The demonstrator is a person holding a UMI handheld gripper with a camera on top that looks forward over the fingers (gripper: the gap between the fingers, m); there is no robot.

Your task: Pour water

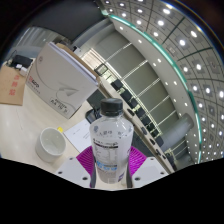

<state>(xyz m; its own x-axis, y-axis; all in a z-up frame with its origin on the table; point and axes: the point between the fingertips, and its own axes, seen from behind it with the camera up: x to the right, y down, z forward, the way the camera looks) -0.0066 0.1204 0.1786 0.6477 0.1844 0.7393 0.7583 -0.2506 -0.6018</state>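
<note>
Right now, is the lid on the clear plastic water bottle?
Yes, on. The clear plastic water bottle, between the gripper fingers, has its black cap on top.

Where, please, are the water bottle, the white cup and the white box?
water bottle [109, 140], gripper view, on its label.
white cup [52, 144], gripper view, on its rim.
white box [62, 75], gripper view, on its top face.

Clear glossy plastic bottle [109, 140] with a black cap, paper label wrapped round; at ten o'clock of it, a smooth white cup [51, 144], matt.
</note>
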